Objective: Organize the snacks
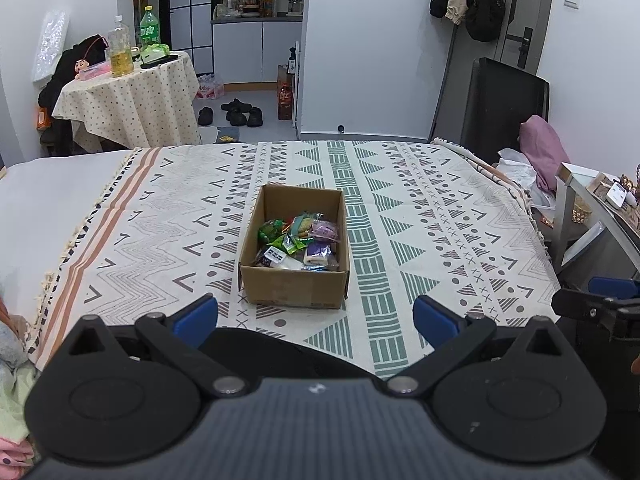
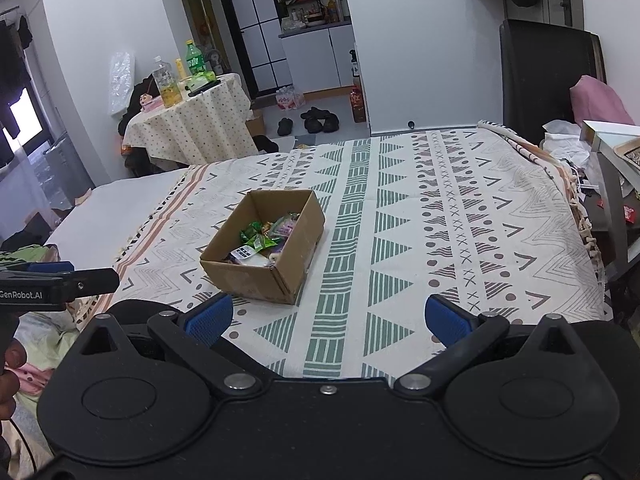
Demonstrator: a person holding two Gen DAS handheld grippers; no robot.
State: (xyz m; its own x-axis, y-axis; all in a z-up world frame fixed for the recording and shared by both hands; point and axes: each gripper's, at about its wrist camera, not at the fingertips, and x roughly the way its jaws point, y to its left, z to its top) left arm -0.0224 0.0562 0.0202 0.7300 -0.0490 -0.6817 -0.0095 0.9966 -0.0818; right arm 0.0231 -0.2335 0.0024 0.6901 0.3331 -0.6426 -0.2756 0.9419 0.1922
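Observation:
An open cardboard box [image 1: 294, 288] sits on the patterned bed cover [image 1: 420, 240], filled with several snack packets [image 1: 298, 240] in green, purple, black and white wrappers. It also shows in the right wrist view [image 2: 256, 280], with the snack packets [image 2: 260, 242] inside. My left gripper [image 1: 316, 318] is open and empty, just in front of the box's near side. My right gripper [image 2: 330, 318] is open and empty, near the bed's front edge, to the right of the box. The right gripper also shows at the left wrist view's right edge [image 1: 596, 304].
A small round table [image 1: 132, 96] with bottles stands beyond the bed's far left. Shoes [image 1: 236, 114] lie on the floor behind. A black chair [image 1: 504, 108], pink cloth [image 1: 544, 148] and a shelf [image 1: 592, 200] stand at the bed's right side. Clothes [image 1: 12, 360] lie at the left.

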